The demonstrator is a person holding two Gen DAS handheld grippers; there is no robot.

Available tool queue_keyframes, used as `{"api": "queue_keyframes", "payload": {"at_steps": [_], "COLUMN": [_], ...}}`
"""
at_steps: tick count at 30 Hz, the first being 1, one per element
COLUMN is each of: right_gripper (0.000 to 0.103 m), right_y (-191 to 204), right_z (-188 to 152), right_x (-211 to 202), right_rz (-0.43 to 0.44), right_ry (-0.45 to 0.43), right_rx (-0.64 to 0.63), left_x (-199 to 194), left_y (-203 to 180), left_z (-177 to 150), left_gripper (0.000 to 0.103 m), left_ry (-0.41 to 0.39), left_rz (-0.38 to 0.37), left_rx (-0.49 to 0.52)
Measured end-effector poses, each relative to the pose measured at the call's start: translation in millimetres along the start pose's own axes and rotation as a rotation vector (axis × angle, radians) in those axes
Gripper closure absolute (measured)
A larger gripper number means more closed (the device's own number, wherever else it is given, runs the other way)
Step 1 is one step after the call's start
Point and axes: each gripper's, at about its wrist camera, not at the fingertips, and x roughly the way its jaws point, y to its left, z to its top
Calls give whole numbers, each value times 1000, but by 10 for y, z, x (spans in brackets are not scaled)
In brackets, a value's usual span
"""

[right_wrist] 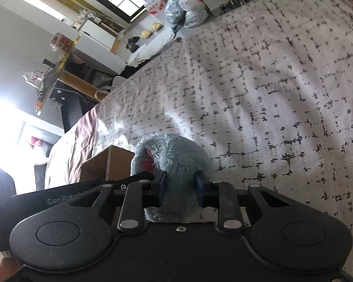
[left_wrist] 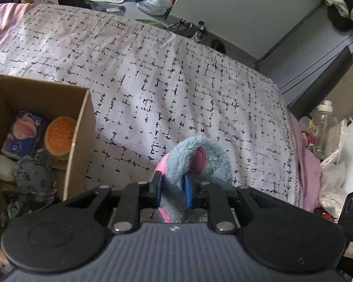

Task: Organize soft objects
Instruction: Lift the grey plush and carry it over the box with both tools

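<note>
**Both grippers clamped on one blue plush toy above the bed**

At the far left of the left wrist view, an open cardboard box (left_wrist: 82,127) sits on the bed (left_wrist: 176,82). Inside it lie a printed soft pack with a peach picture (left_wrist: 23,131), a burger plush (left_wrist: 60,132), a small white plush (left_wrist: 2,166) and a grey plush (left_wrist: 35,181), packed close together and touching.

To the right of the box, the left gripper (left_wrist: 173,189) has its jaws clenched on a fluffy blue plush toy (left_wrist: 200,157) with pink patches. The blue pads press into the fur from both sides, and the toy curls up beyond the fingertips over the patterned bedcover. It is outside the box, just beside the box's right wall.

Further right, past the bed's edge, a clear plastic bottle (left_wrist: 324,127) stands among plastic bags.

In the right wrist view the scene is tilted. At the left, the other black gripper body marked "GenRobot" reaches in toward the same toy, with the cardboard box (right_wrist: 106,164) just behind it. In the centre, the right gripper (right_wrist: 181,188) has its jaws closed on the blue plush toy (right_wrist: 176,155), fur bulging between the pads. Whether the toy rests on the bed (right_wrist: 270,94) or hangs slightly above it is hard to tell from here. The patterned bedcover fills the right side.
</note>
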Motion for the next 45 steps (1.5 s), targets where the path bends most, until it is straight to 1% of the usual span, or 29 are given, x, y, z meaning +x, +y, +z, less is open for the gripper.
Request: {"api": "queue_keyframes", "payload": {"at_steps": [8, 13, 25, 35, 45], "right_gripper": [77, 77, 77, 77, 77], "right_y": [412, 667, 1176, 1520, 1743], "right_z": [-37, -86, -267, -379, -409], "right_x": [-213, -271, -212, -6, 287], "right_rz": [18, 31, 64, 68, 37], "right_ry": [-43, -58, -63, -34, 8], "right_rx": [-66, -106, -154, -186, -212], "left_x": [-477, -748, -1211, -1352, -1286], "left_y": [94, 222, 624, 1022, 1396], "left_z": [-9, -9, -26, -18, 29], "left_gripper": [85, 84, 84, 84, 84], "left_ry": [-68, -105, -159, -178, -168], "left_rz": [-38, -46, -43, -39, -45], "left_rx": [-2, -13, -50, -102, -164]}}
